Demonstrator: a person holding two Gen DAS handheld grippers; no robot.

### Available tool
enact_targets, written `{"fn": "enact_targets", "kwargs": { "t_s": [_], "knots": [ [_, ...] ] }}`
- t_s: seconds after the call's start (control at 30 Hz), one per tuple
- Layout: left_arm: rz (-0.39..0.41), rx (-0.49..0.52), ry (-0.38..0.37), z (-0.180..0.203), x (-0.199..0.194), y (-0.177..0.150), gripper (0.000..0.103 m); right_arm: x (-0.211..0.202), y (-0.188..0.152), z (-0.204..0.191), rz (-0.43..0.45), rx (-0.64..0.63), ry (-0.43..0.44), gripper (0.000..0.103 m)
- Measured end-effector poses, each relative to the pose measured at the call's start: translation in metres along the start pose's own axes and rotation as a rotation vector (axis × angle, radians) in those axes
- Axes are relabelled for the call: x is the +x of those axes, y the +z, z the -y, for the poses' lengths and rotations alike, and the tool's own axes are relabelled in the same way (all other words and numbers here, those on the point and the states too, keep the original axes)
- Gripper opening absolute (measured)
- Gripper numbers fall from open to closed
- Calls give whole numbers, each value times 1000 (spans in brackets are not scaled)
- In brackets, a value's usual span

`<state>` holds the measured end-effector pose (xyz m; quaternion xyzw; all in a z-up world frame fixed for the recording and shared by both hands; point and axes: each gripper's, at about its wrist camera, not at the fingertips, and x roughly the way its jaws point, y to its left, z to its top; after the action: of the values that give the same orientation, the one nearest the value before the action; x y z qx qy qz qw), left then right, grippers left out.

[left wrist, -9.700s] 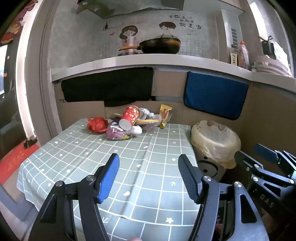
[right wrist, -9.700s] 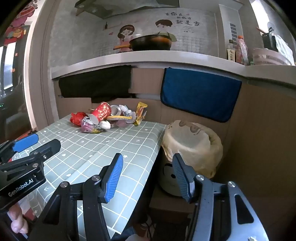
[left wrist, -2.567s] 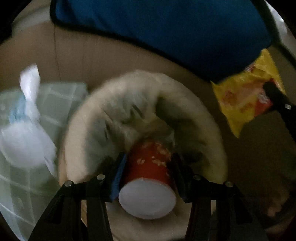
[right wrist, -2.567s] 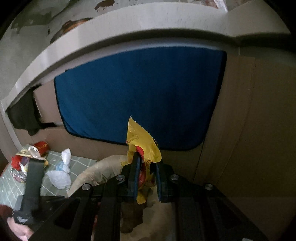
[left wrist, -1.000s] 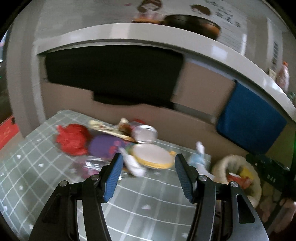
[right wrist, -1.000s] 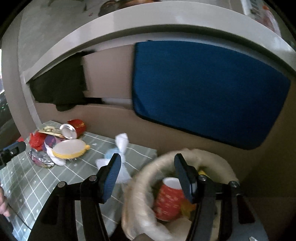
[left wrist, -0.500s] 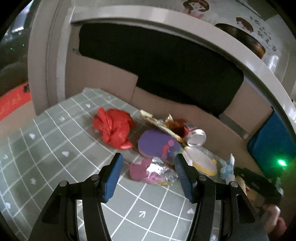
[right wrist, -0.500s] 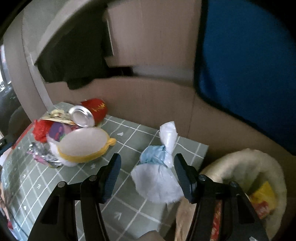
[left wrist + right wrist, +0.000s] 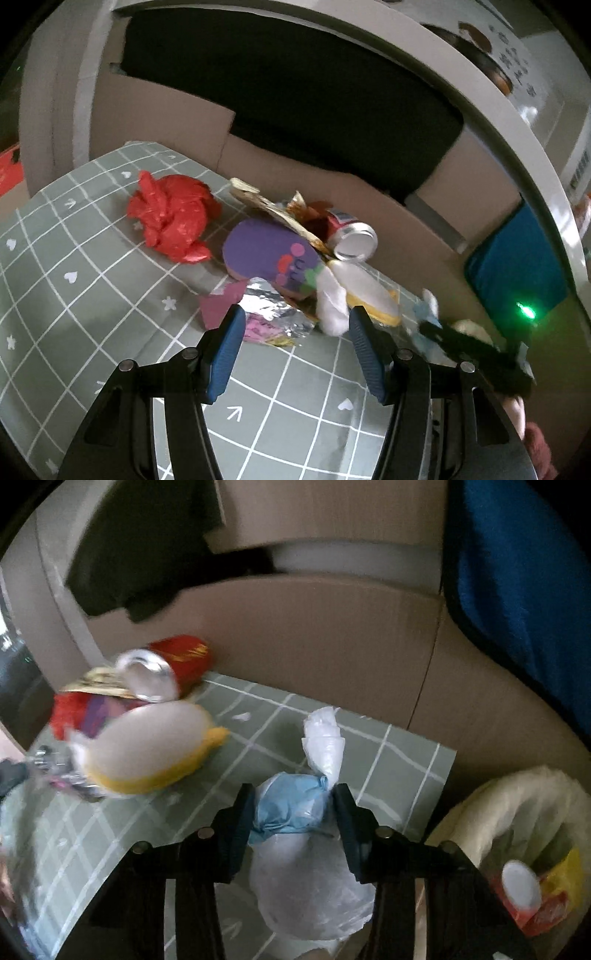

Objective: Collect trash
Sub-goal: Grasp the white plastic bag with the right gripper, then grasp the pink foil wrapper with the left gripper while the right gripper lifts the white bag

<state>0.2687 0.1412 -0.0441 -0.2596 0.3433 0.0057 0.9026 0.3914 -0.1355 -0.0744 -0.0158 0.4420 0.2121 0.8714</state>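
Note:
My left gripper (image 9: 293,339) is open and empty, just in front of a silver foil wrapper (image 9: 269,319) on the grey checked tablecloth (image 9: 92,295). Behind it lie a purple packet (image 9: 269,254), a red crumpled bag (image 9: 173,218), a red can (image 9: 351,238) and a yellow-rimmed lid (image 9: 369,291). My right gripper (image 9: 291,805) is open, its jaws either side of a knotted white and blue plastic bag (image 9: 291,805). The lid (image 9: 147,749) and can (image 9: 166,668) lie to its left. The lined bin (image 9: 517,834) at lower right holds a red cup (image 9: 524,890) and a yellow wrapper (image 9: 569,871).
A cardboard wall (image 9: 332,184) backs the table, with a black cloth (image 9: 295,92) and a blue cloth (image 9: 517,572) hanging above. The table's right edge (image 9: 439,786) drops off beside the bin. The right gripper's body (image 9: 476,354) shows in the left wrist view.
My left gripper has moved closer to the trash pile. My right gripper has moved in onto the white and blue bag, which now sits between its jaws.

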Motion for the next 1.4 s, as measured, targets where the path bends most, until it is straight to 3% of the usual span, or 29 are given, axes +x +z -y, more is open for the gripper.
{"fn": "enact_targets", "kwargs": {
  "t_s": [0.1,0.23,0.47,0.57,0.6,0.63,0.7,0.87,1.13,1.4],
  "knots": [
    [29,-34,27,-12,-3,-4,59,-29,-9,-4,46,14,55,40],
    [-17,-63,55,-24,6,-9,59,-55,-20,-10,87,4,78,40],
    [29,-144,103,-31,18,-4,59,-65,-29,-17,94,-1,83,40],
    [0,-157,114,-31,36,-3,58,-56,-30,-24,83,-2,91,41],
    [-20,-156,117,-32,42,-4,56,-56,-32,-26,79,-4,92,41],
    [-40,-155,121,-32,47,-6,41,-57,-34,-27,77,-7,92,41],
    [-49,-149,119,-33,45,-9,35,-60,-37,-30,74,-19,91,41],
    [30,-59,105,-20,9,-7,23,-67,-40,-33,79,-34,84,41],
    [209,98,89,20,-60,32,23,-105,-25,-40,176,-59,106,41],
    [253,213,73,77,-91,30,23,-163,-13,-25,305,-64,83,41]
  ]
}}
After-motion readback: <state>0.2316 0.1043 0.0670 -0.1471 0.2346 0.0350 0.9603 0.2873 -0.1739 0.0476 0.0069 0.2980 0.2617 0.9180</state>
